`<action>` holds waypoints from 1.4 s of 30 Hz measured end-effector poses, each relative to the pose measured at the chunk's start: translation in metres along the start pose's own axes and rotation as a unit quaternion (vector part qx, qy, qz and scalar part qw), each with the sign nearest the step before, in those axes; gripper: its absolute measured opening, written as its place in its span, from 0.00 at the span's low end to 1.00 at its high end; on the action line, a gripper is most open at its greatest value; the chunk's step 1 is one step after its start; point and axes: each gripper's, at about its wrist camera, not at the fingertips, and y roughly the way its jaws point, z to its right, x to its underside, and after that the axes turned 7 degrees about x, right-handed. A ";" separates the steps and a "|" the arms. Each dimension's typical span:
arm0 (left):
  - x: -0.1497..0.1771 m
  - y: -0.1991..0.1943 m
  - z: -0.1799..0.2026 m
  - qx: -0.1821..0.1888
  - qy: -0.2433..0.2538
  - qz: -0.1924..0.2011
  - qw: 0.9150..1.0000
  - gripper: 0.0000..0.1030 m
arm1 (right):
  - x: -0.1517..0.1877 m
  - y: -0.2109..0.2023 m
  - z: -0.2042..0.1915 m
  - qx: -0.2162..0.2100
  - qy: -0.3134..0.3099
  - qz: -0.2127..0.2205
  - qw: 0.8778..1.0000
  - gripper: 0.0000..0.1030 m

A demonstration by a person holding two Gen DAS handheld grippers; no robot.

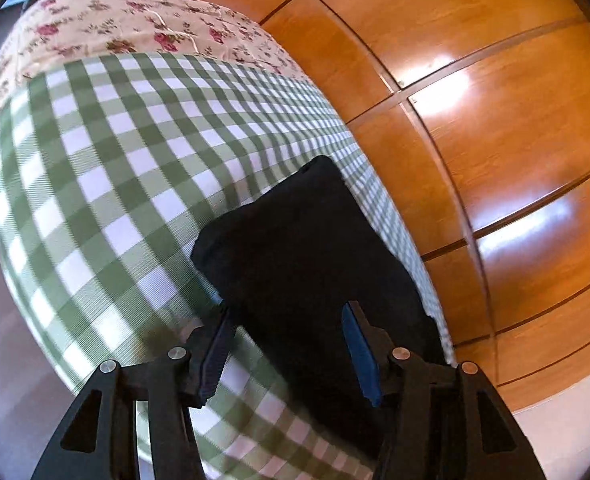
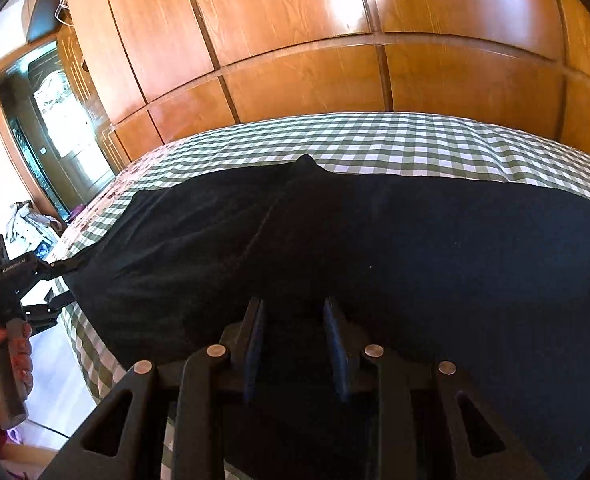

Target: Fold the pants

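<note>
Dark pants flat on checked bed cover. Left gripper wide, straddling 1 end edge. Right gripper narrow-gapped above cloth; grip unclear. Wardrobe close behind.

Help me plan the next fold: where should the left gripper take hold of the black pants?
Probably the near end edge of the black pants, approached low from the bedside. There the fabric lies flat on the checked sheet, its edge between the open fingers of the left gripper, so one finger could slide beneath.
</note>
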 end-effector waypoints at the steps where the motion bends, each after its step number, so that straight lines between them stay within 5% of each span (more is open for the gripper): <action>1: -0.002 0.001 -0.003 0.011 -0.004 0.002 1.000 0.52 | 0.000 0.001 0.001 -0.001 0.001 0.001 1.000 0.30; 7: -0.011 0.011 -0.005 0.004 0.018 0.001 1.000 0.18 | 0.001 0.001 0.000 0.001 0.000 0.008 1.000 0.30; 18: -0.012 -0.017 0.061 0.081 0.112 0.046 0.989 0.14 | -0.005 -0.008 0.006 -0.010 0.022 0.000 1.000 0.32; 21: -0.006 -0.026 0.088 0.094 0.154 0.056 0.982 0.14 | -0.005 -0.022 0.012 -0.007 0.037 0.015 0.999 0.42; 30: 0.014 -0.027 0.155 0.155 0.222 0.053 0.961 0.14 | 0.009 -0.054 0.048 0.039 0.062 0.016 0.997 0.43; 42: 0.065 -0.030 0.262 0.253 0.319 0.009 0.913 0.14 | 0.018 -0.090 0.087 0.035 0.119 0.035 0.992 0.43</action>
